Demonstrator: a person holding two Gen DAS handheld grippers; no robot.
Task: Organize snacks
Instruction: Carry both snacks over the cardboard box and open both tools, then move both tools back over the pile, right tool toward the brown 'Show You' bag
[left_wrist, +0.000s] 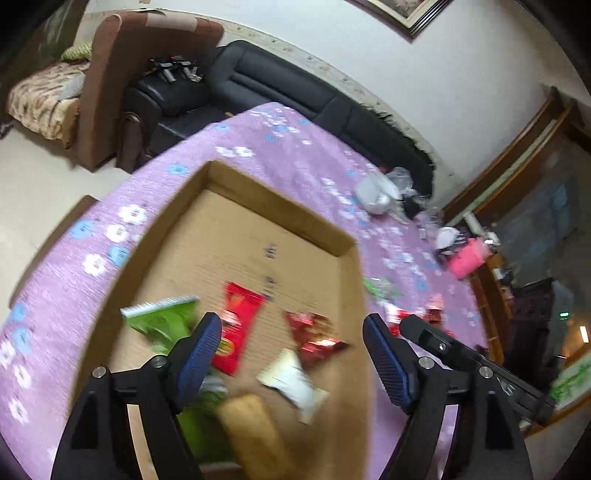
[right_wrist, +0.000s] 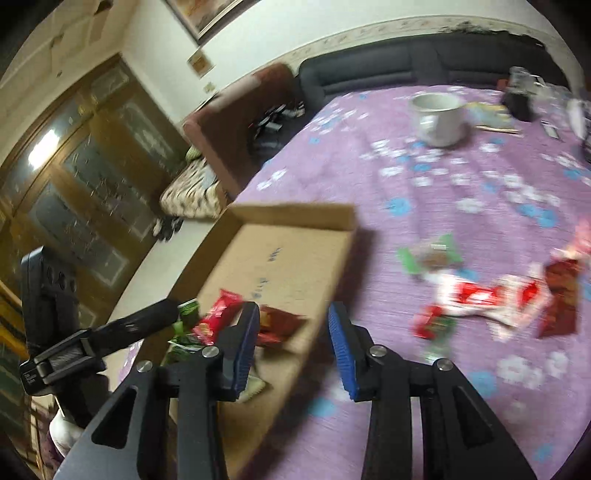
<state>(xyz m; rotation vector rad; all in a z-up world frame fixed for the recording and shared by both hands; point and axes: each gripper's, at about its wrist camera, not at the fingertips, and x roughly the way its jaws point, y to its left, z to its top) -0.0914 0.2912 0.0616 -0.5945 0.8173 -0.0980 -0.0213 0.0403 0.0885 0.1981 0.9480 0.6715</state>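
Note:
A shallow cardboard box (left_wrist: 280, 206) lies on the purple flowered cloth. Inside it are a green packet (left_wrist: 162, 321), a red packet (left_wrist: 236, 325), a dark red packet (left_wrist: 317, 336), a white packet (left_wrist: 291, 384) and a tan packet (left_wrist: 251, 428). My left gripper (left_wrist: 291, 321) hovers over these, open wide and holding nothing. My right gripper (right_wrist: 293, 308) is open above the box's right wall (right_wrist: 314, 325), with nothing between its pads. Right of the box, loose snacks lie on the cloth: a green-wrapped one (right_wrist: 432, 254), red-and-white packets (right_wrist: 480, 299) and a dark red packet (right_wrist: 561, 295).
A white mug (right_wrist: 437, 118) stands on the far part of the table, with small clutter and a pink object (left_wrist: 467, 258) near the far right edge. A dark sofa (left_wrist: 280, 85) runs behind the table. Both views are motion-blurred.

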